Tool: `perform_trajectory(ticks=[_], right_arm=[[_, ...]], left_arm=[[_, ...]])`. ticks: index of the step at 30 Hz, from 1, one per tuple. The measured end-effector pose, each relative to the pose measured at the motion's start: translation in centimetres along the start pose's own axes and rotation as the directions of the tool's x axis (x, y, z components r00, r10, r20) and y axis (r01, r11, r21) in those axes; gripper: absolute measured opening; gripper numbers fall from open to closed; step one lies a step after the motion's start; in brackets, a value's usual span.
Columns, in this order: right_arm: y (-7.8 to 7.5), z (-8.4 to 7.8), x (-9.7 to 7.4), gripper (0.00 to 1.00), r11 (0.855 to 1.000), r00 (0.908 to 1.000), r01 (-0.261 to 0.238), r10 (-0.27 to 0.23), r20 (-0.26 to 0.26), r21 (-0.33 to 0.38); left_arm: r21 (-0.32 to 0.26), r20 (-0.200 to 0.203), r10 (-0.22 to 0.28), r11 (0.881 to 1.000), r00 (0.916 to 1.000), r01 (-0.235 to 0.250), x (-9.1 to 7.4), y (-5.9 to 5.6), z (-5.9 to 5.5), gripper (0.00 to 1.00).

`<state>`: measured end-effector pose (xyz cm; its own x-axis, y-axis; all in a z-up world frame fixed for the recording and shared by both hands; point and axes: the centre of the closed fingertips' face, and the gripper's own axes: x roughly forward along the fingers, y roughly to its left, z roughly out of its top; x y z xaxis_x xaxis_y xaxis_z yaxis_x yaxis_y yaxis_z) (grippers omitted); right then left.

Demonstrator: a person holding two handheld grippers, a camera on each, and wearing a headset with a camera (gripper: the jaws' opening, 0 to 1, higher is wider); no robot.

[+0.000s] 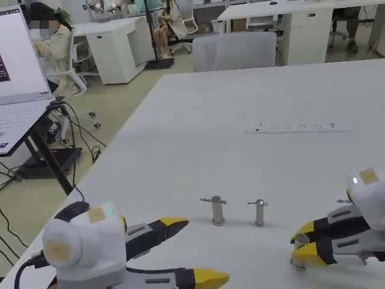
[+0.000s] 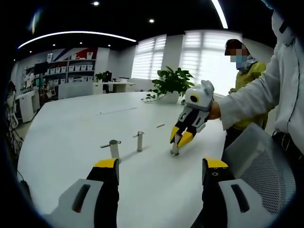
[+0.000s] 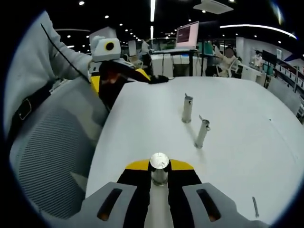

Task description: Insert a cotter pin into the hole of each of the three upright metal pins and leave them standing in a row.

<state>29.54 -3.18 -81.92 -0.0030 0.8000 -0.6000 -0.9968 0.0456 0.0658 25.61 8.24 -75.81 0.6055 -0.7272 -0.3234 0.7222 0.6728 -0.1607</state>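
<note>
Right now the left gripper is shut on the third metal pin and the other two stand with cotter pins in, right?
No: the right gripper is shut on the third metal pin, as the right gripper view shows. The other two pins stand with cotter pins in.

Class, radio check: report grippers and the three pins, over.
Left gripper open, hovering. Right gripper shut on third pin. Other two pins upright, cotters in. One cotter pin loose on table.
</note>
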Motion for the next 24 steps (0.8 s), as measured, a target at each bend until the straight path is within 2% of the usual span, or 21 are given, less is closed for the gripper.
perform_trajectory(ticks=[13,17,19,24], right_arm=[[0.8,-0.9,0.7,0.13,0.998,0.9992,-0.038,0.038,-0.010,-0.040],[0.8,-0.8,0.6,0.13,0.997,0.9987,-0.050,0.050,0.011,-0.055],[1.0,-0.8,0.7,0.13,0.995,0.9985,-0.051,0.052,0.017,-0.090],[1.2,-0.8,0.7,0.15,0.994,0.9977,-0.064,0.066,0.017,-0.083]], left_arm=[[0.000,-0.010,0.005,1.000,0.9999,-0.005,0.0,0.1,-0.2,0.71],[0.001,-0.013,0.004,1.000,0.9999,-0.004,0.0,0.1,-0.3,0.71],[0.001,-0.015,0.005,1.000,0.9999,-0.005,0.0,0.2,-0.4,0.71],[0.003,-0.017,0.005,1.000,0.9998,-0.005,0.0,0.1,-0.4,0.70]])
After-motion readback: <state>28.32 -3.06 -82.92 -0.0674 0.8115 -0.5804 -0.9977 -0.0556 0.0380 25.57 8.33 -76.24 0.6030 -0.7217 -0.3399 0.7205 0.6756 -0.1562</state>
